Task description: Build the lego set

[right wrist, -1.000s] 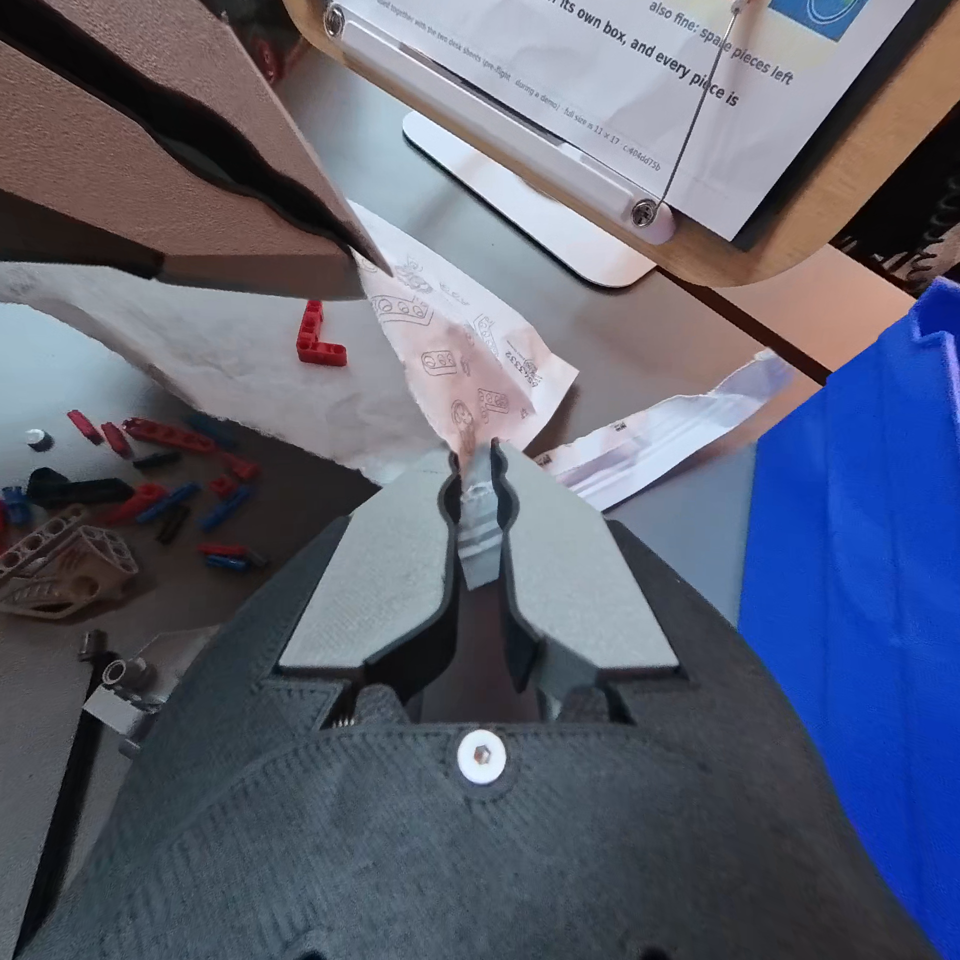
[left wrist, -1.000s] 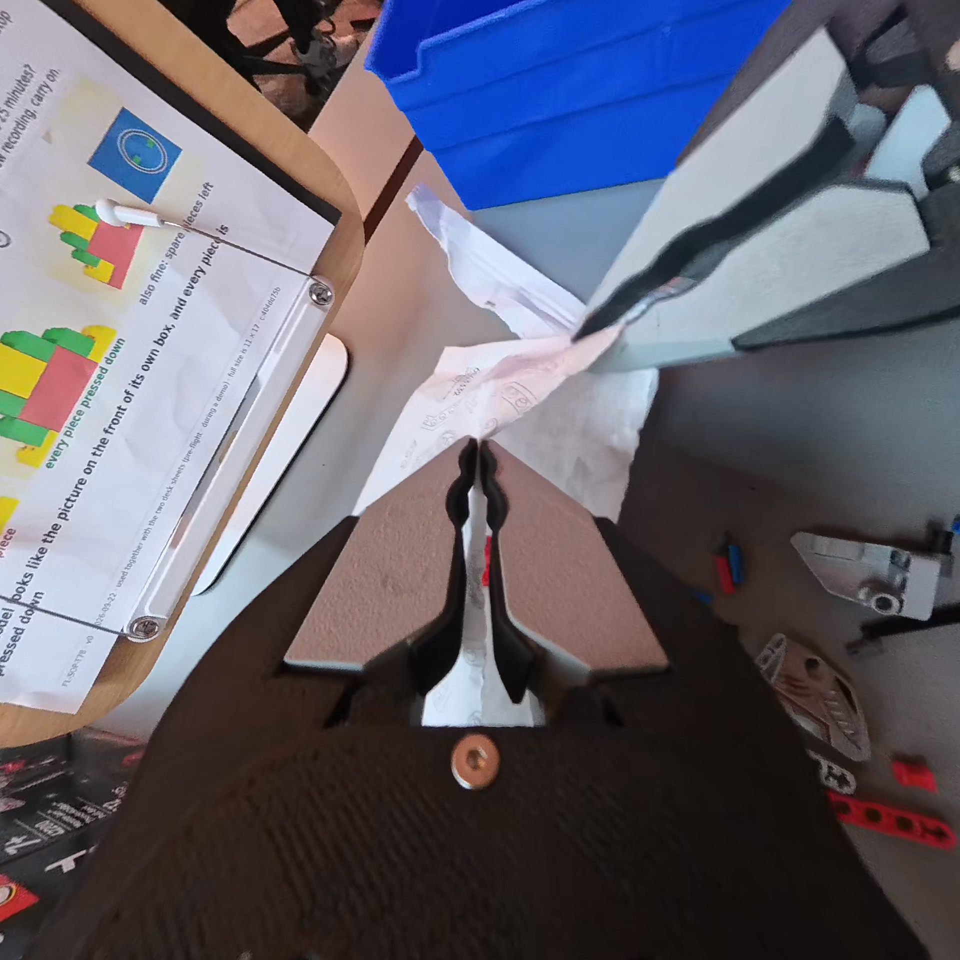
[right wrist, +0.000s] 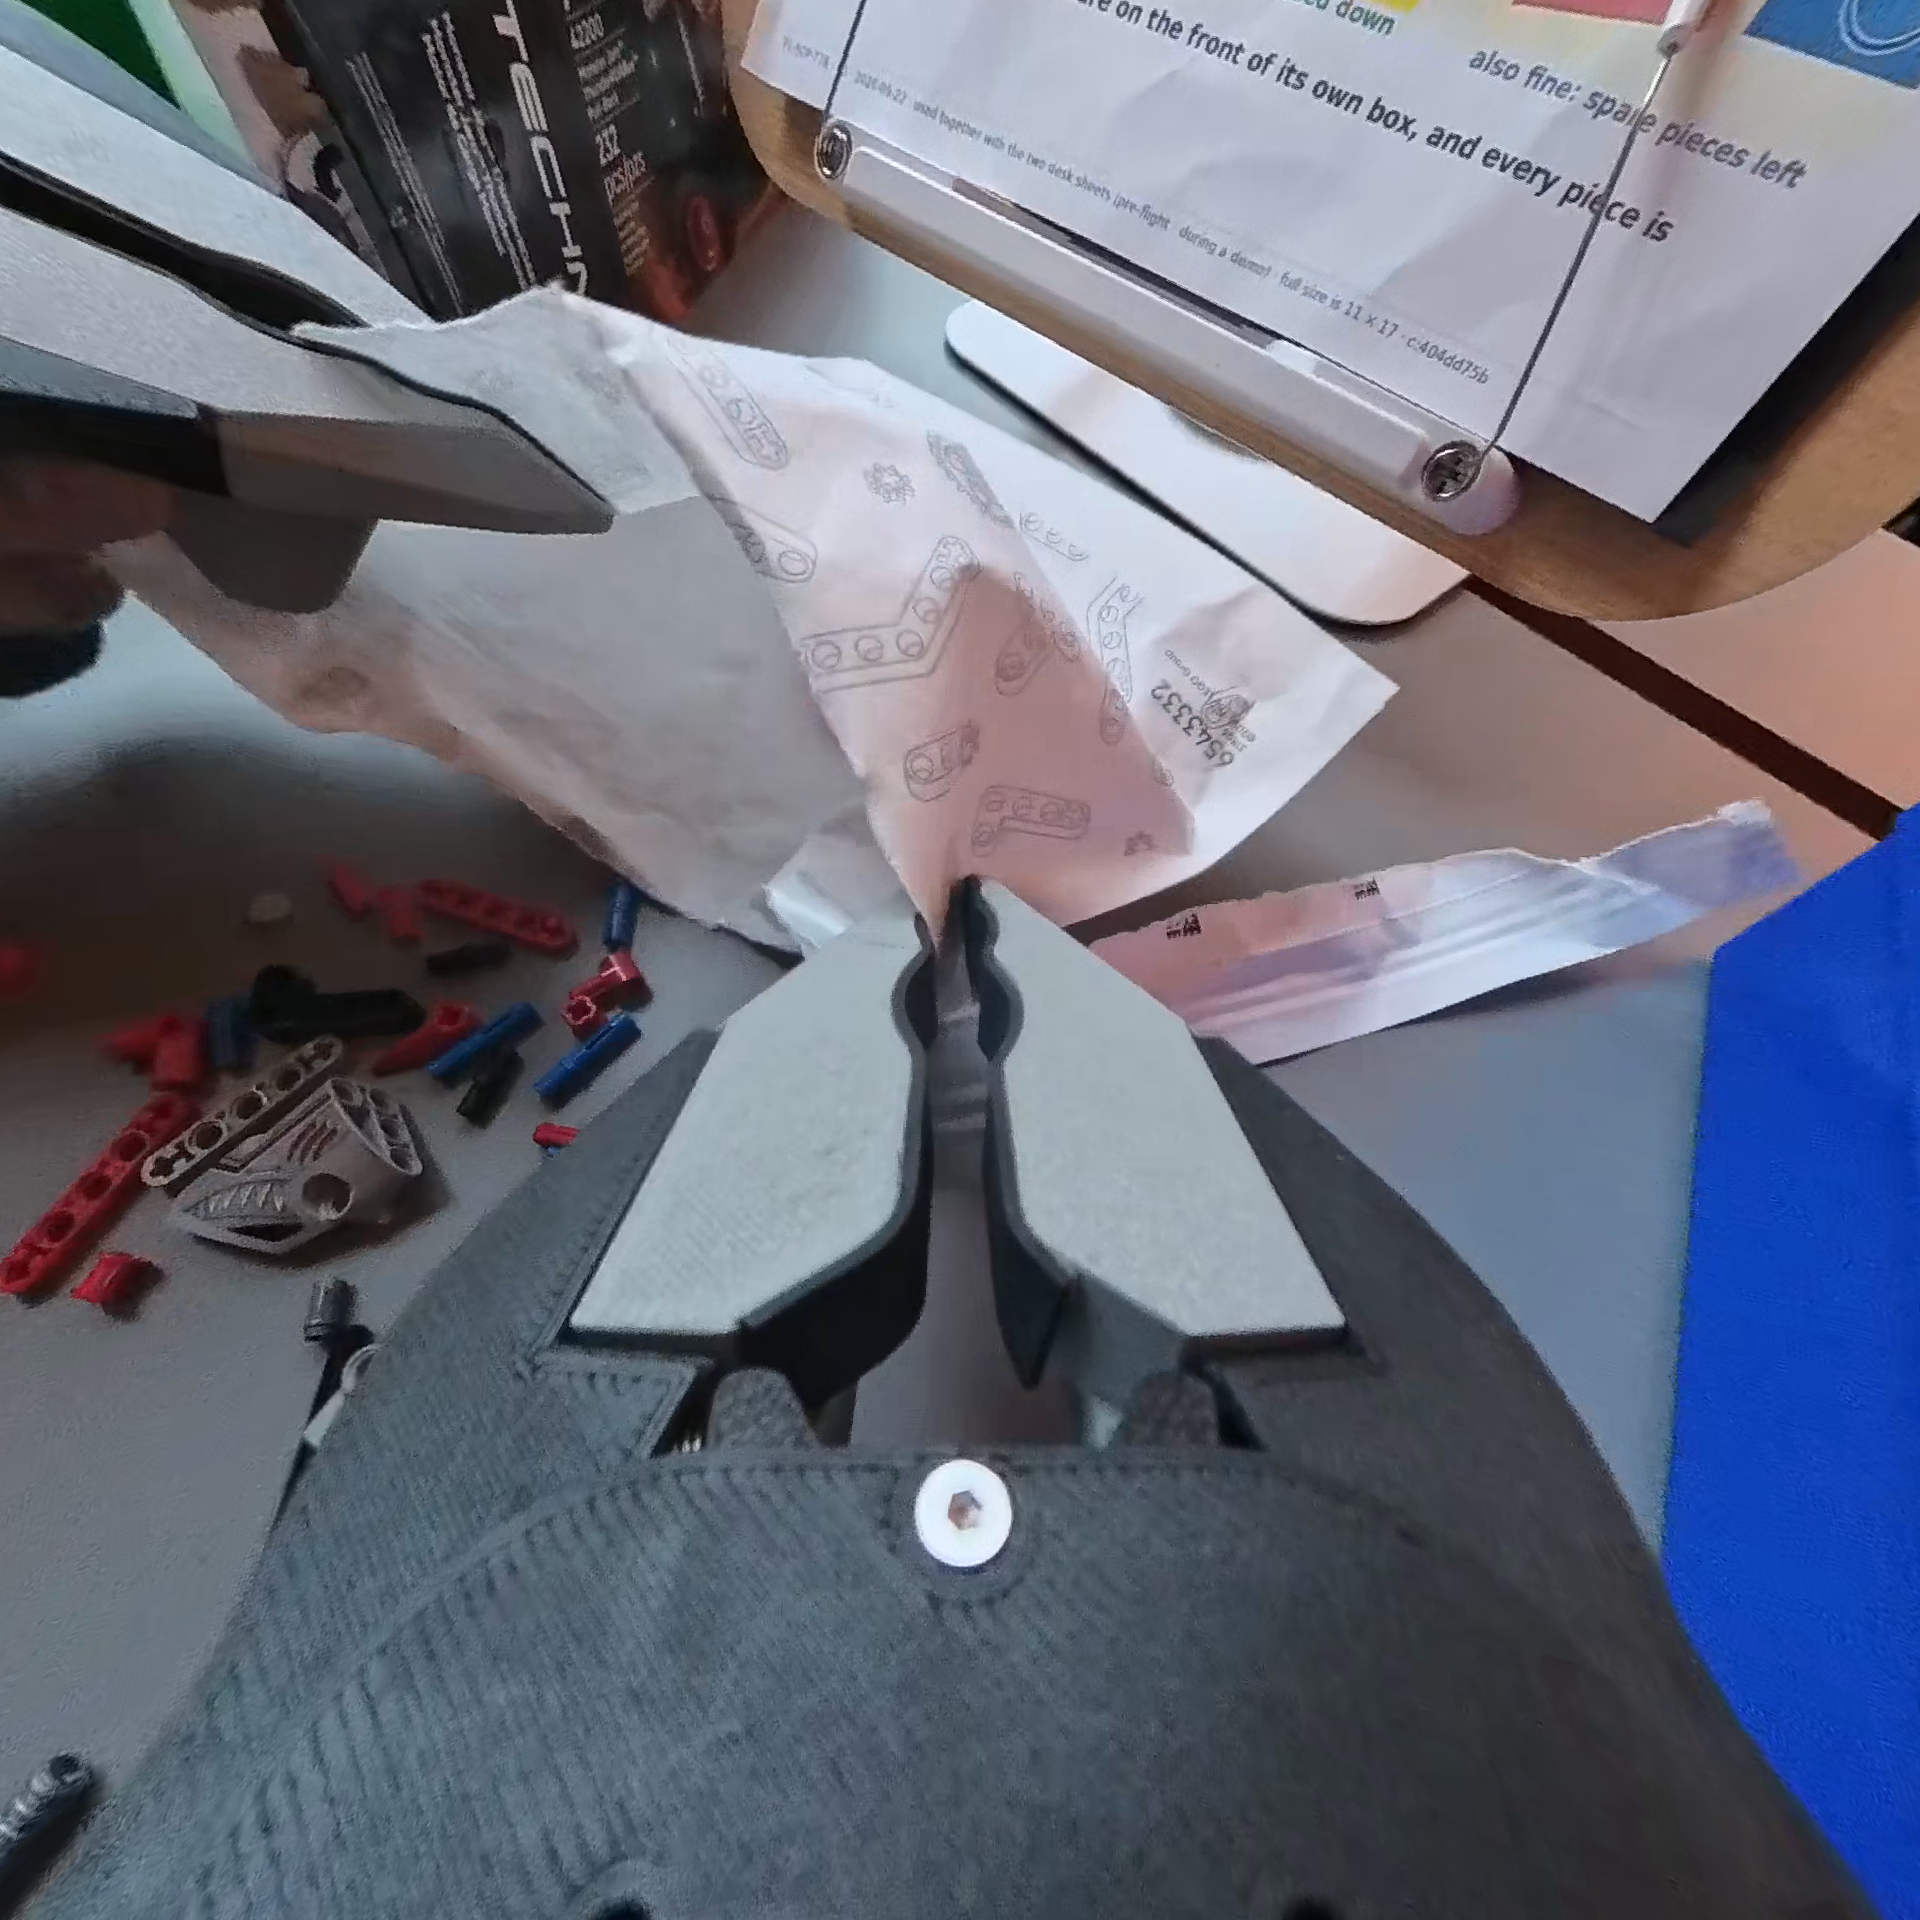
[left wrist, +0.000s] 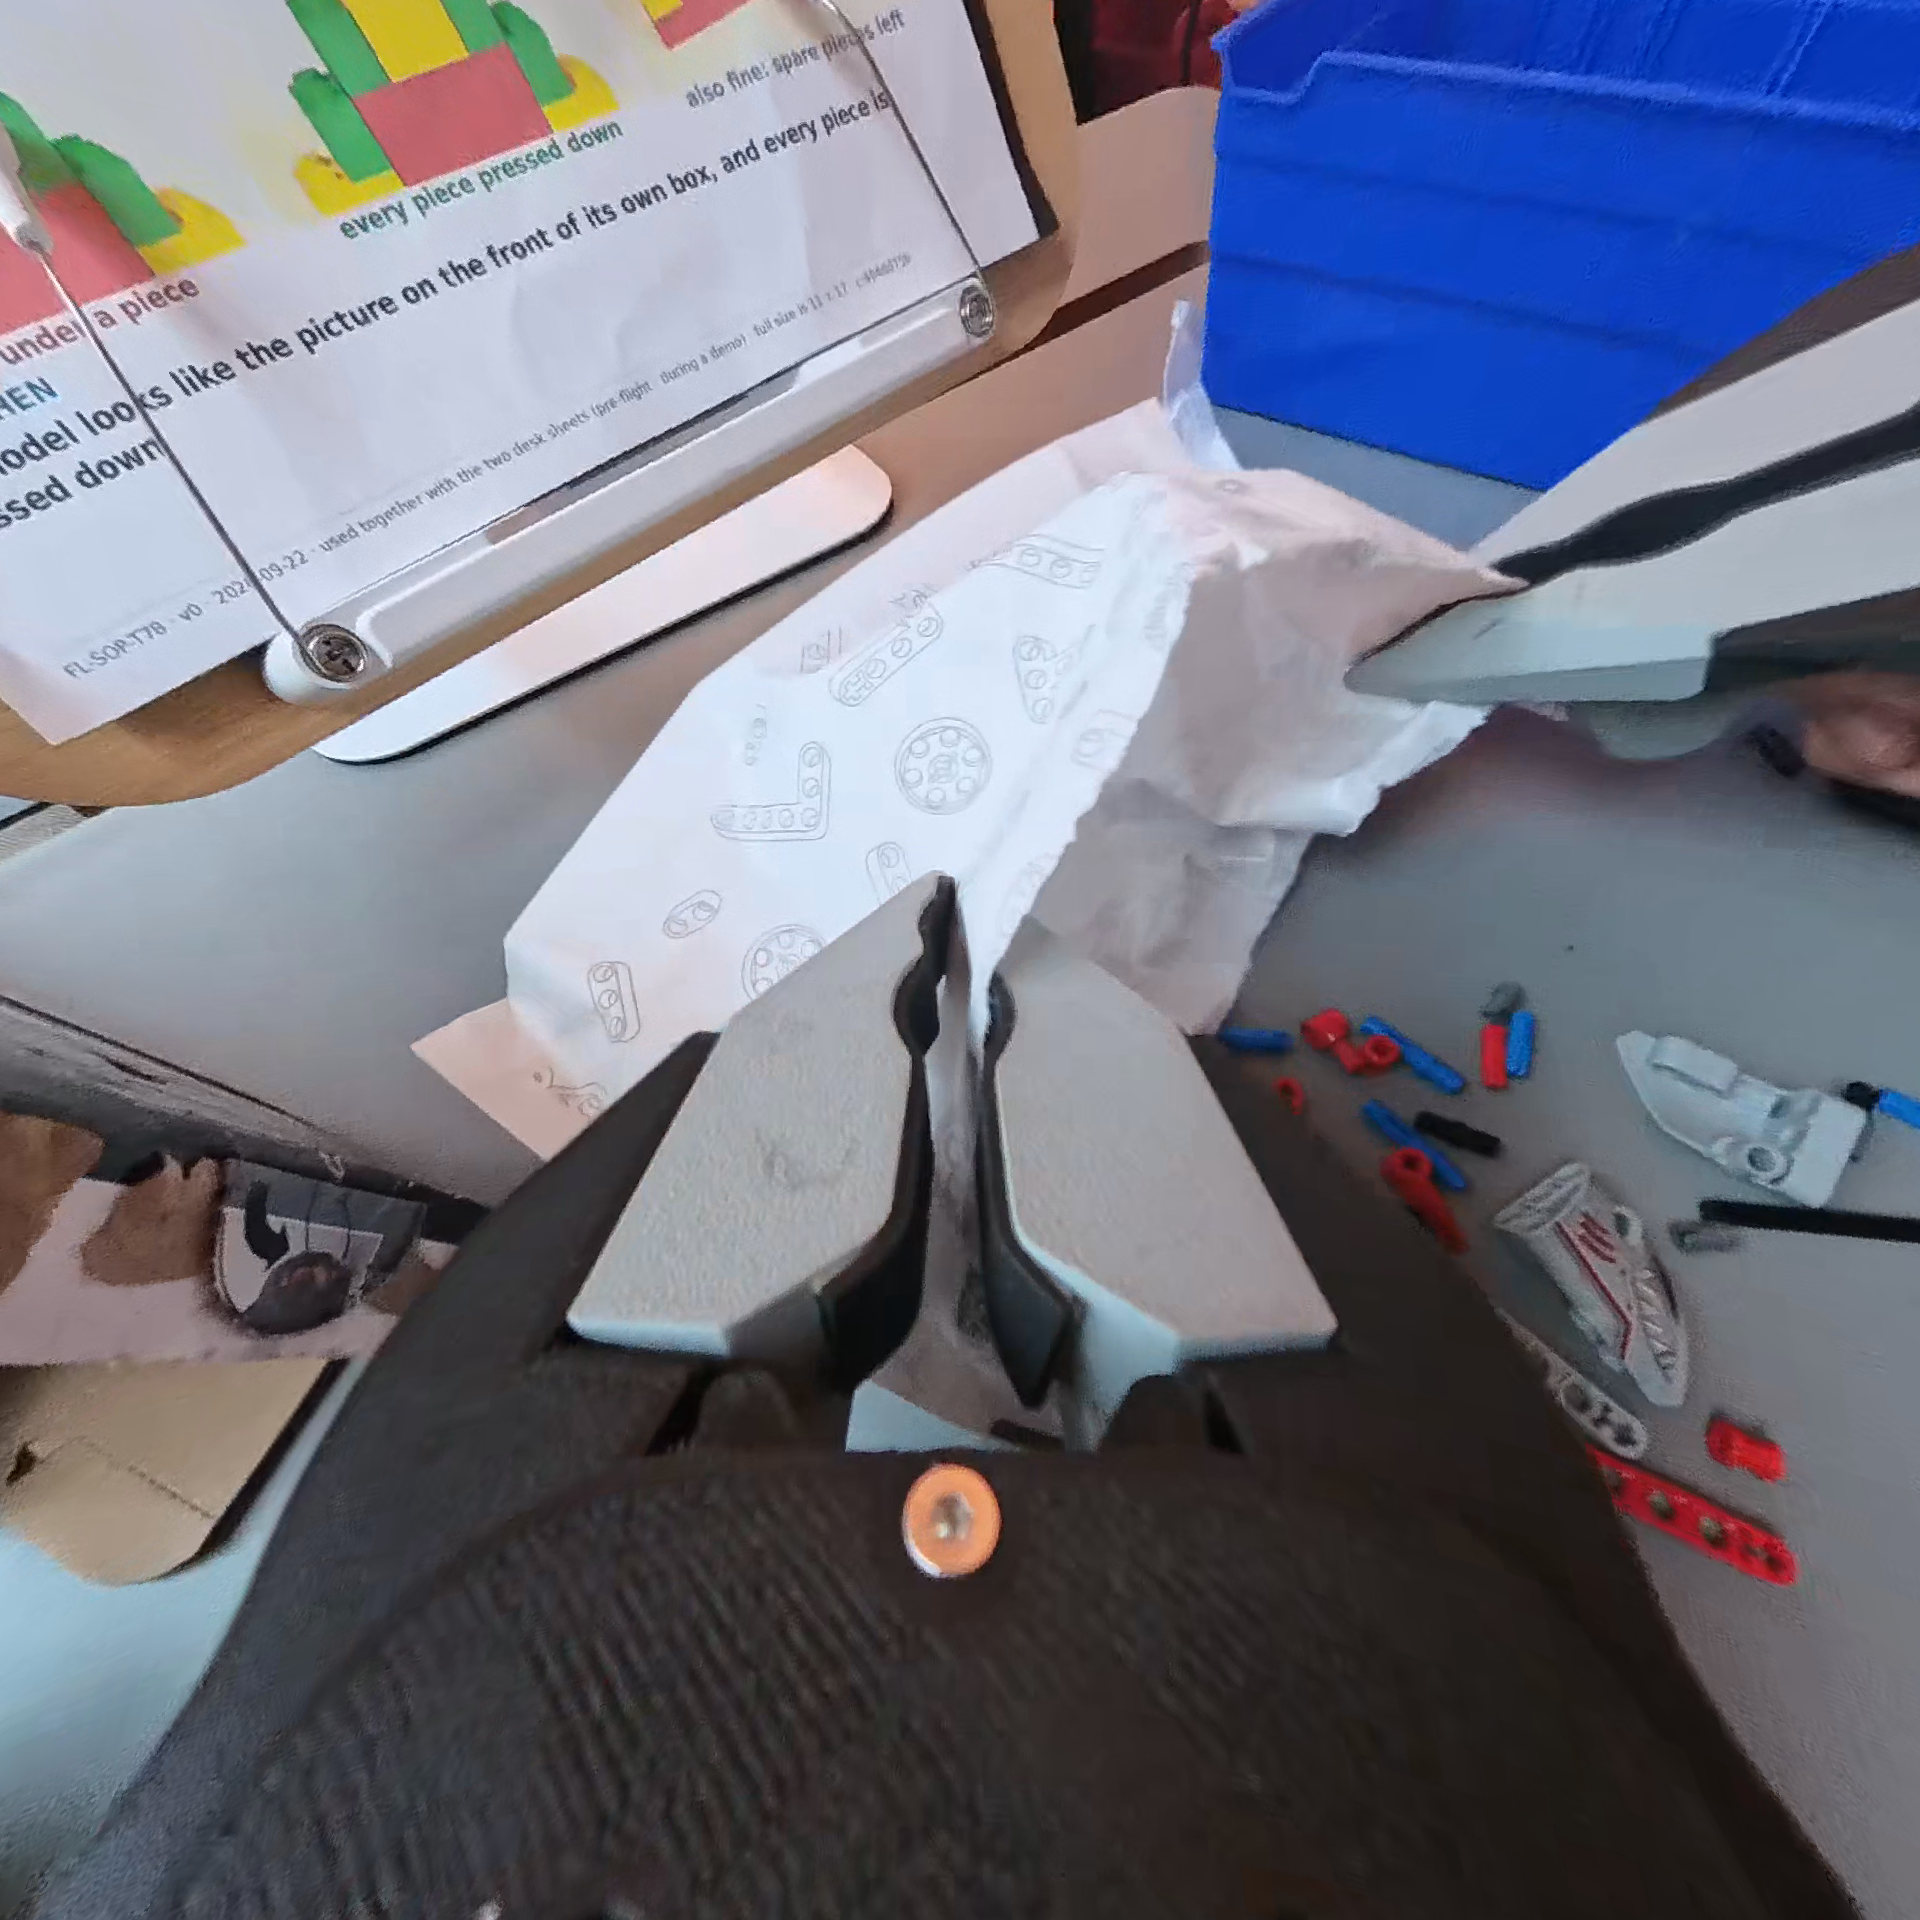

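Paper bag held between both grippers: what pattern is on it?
White paper bag printed with grey outline drawings of pieces; clearest in right wrist view.

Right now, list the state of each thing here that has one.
Left tool: shut on paper bag.
Right tool: shut on paper bag.
Paper bag: torn open, crumpled, held off the table.
Lego pieces: loose, scattered on the table.
Plastic bag: torn, lying flat.

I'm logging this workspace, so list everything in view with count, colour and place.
paper bag: one, white, printed, held above the table by both claws
loose pieces: many, red, blue, black, grey, on the grey table
bin: one, blue, far right
instruction sheet: one, white, on a wooden stand
box: one, black, behind the bag
torn strip: one, clear, beside the bin
left claw: shut on bag
right claw: shut on bag
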